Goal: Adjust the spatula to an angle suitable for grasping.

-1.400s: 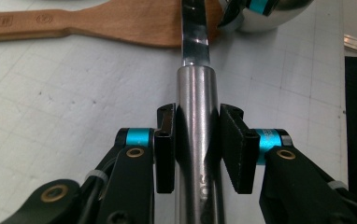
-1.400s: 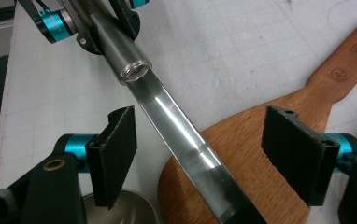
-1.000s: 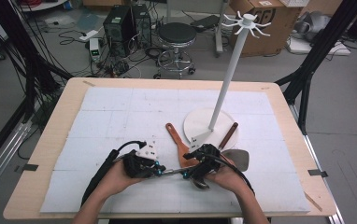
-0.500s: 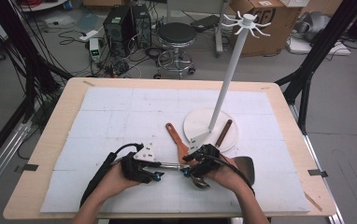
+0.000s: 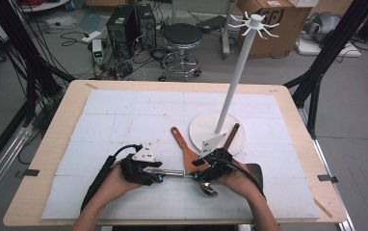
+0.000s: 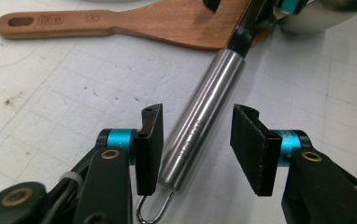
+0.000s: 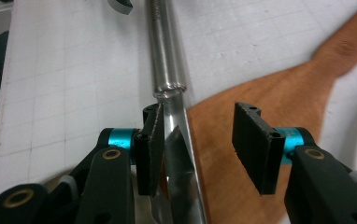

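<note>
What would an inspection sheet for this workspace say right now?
Surface: white gridded mat, flat, on a wooden table.
Job's things: steel ladle lying on the mat next to a wooden spatula.
Clutter: dark-handled spatula; white hook stand.
Grippers: left gripper open astride the ladle's handle, fingers just been opening; right gripper open astride its neck, fingers just been closing.
Cables: black cable trails from the left gripper.
Surroundings: stool, computer tower, cardboard box.
</note>
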`<state>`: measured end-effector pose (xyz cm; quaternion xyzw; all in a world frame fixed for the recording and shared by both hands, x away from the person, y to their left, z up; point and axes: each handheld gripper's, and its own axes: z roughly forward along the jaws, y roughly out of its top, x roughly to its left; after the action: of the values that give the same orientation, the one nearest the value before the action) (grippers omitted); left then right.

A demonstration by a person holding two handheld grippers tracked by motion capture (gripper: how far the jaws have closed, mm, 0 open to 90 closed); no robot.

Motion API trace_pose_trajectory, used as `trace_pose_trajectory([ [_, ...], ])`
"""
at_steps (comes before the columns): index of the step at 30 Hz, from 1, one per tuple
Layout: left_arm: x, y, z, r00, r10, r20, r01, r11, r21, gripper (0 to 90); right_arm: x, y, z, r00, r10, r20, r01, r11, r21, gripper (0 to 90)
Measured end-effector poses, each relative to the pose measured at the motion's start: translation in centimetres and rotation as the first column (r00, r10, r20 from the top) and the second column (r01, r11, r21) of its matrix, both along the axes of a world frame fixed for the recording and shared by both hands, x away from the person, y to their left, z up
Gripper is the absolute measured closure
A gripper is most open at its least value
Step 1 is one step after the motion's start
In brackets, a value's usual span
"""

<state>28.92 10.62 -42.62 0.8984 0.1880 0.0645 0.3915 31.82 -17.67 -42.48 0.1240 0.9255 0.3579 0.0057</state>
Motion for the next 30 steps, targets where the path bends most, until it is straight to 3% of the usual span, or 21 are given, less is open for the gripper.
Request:
trace_pose_trajectory([
  [11, 0.3, -0.1, -0.3, 0.9998, -0.006, -0.019, 0.006, 1.0000, -0.003, 53.8, -0.8, -4.0, 0.3, 0.9987, -0.050, -0.001, 0.050, 0.9982, 0.035, 57.4],
  [20, 0.3, -0.2, -0.4, 0.9996, -0.005, -0.027, 0.004, 0.9997, -0.023, 52.9, -2.0, -6.2, -0.2, 0.9994, -0.031, -0.015, 0.031, 0.9995, 0.001, 62.4],
  [30, 0.3, -0.2, -0.4, 0.9993, -0.010, -0.035, 0.009, 0.9996, -0.027, 50.6, -2.3, -5.7, -0.5, 0.9998, -0.013, 0.011, 0.014, 0.9969, -0.078, 67.7],
])
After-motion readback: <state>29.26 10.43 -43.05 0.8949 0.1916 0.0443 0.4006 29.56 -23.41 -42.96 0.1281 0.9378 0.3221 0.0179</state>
